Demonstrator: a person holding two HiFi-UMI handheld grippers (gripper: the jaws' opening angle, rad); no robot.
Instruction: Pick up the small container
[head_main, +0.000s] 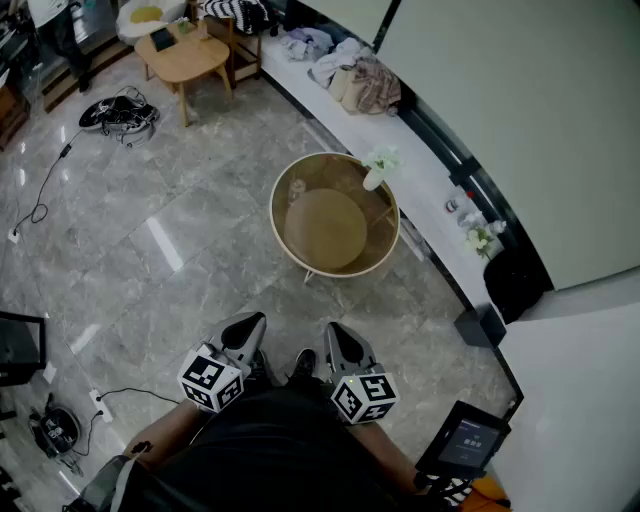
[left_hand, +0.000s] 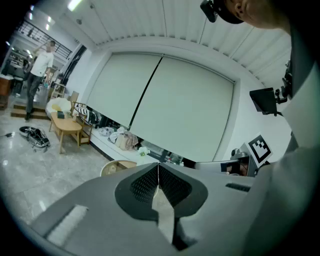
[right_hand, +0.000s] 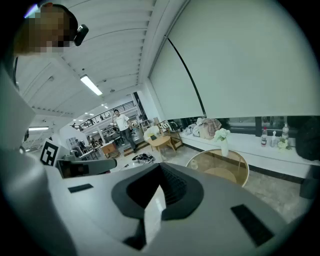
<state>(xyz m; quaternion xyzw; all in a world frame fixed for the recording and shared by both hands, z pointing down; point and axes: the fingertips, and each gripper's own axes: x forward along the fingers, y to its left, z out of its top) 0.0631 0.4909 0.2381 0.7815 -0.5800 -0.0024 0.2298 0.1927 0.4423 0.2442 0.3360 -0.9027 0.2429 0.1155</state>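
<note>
Left gripper (head_main: 246, 328) sits at 7 o'clock in the head view, held close against the person's body, jaws pressed together with nothing between them. Right gripper (head_main: 338, 340), at 5 o'clock, is likewise closed and empty.

Straight ahead at 12 o'clock, across bare marble floor, stands a round glass table (head_main: 273, 215) with a gold rim. A small pale object (head_main: 296, 191) rests on the glass at the table's 10 o'clock edge. It is too small to make out clearly but is probably the small container. Neither gripper is near it.

The step in hand looks like the approach. Doing it well probably means walking up to the table, spreading one gripper's jaws before reaching in, and coming down over the rim rather than across it.

Other things, from the left:
- a tangle of cables (head_main: 118, 113) on the floor at 10 o'clock
- a wooden side table (head_main: 185, 60) at 11 o'clock
- a white vase of flowers (head_main: 374, 176) at the glass table's 1 o'clock, well apart from the container
- a long white ledge (head_main: 420, 165) at 2 o'clock, with heaped clothes (head_main: 355, 80)

Only the table rim is likely to obstruct the reach.
</note>
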